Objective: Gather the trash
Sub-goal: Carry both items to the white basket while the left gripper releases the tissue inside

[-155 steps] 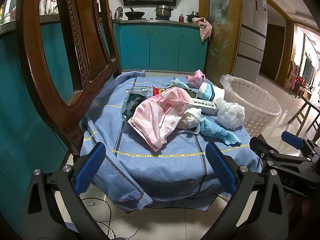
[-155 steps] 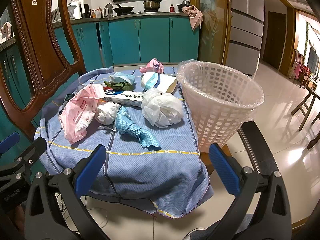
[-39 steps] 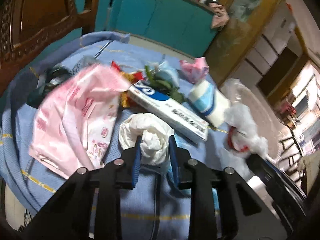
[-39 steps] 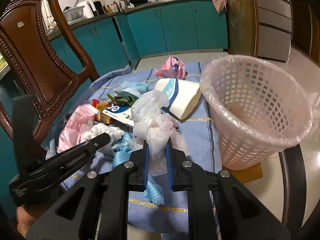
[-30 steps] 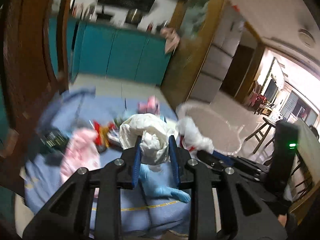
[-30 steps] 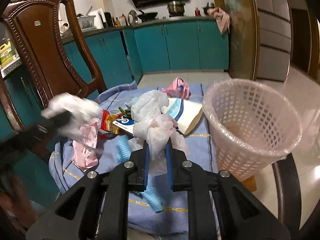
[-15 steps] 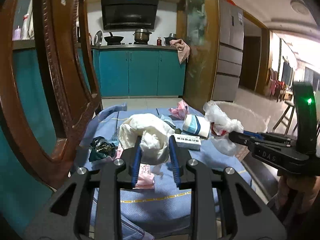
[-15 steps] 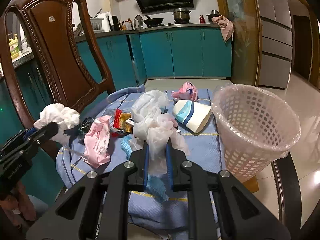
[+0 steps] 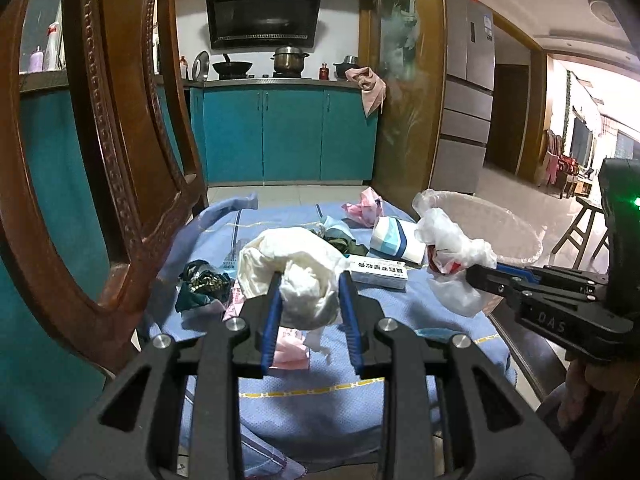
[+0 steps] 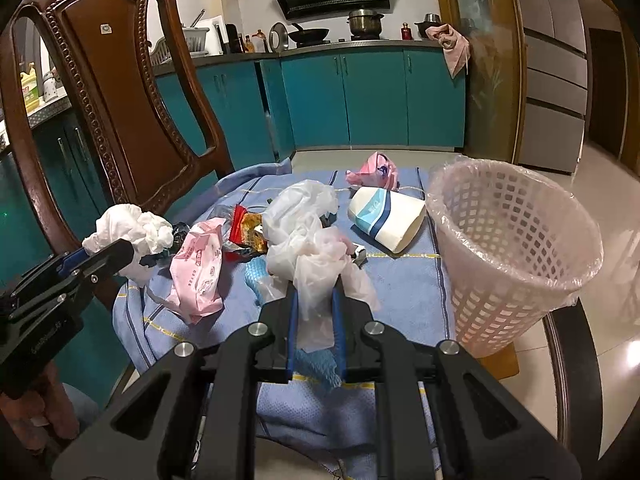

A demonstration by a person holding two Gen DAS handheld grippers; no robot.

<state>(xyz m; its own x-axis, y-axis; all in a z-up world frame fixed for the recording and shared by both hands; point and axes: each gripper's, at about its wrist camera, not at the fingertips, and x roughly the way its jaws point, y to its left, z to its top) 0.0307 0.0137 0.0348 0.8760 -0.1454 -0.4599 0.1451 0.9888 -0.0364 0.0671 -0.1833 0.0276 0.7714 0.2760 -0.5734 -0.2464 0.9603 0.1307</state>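
- The left gripper [image 9: 308, 312] pinches a crumpled white paper wad [image 9: 294, 276] between its blue pads, held in the air above the blue tablecloth [image 9: 312, 376].
- The right gripper [image 10: 314, 320] is clamped on a crumpled translucent plastic bag [image 10: 308, 240], which hangs over the litter, left of the lined white trash basket [image 10: 516, 248].
- The step in hand looks like the carry to the basket. The right load is the nearer of the two and would best go first, brought over the open rim before the jaws part, since a light bag dropped early may catch on the liner or drift out.
- The left wad should follow from the left side, kept clear of the right gripper so the two do not collide above the rim.
- The grips should stay firm: both loads are soft and loosely bunched, and trailing flaps could snag the paper cup [image 10: 386, 220] or the flat white box [image 9: 378, 274] on the way.
- Other litter remains on the cloth: a pink wrapper [image 10: 198, 272], a red snack packet [image 10: 248, 228], a pink crumple [image 10: 374, 172] at the far edge.
- Compared with about five seconds ago, both grippers, then wide open and empty near the table's near edge, now each hold a piece, and wad and bag have left the cloth.
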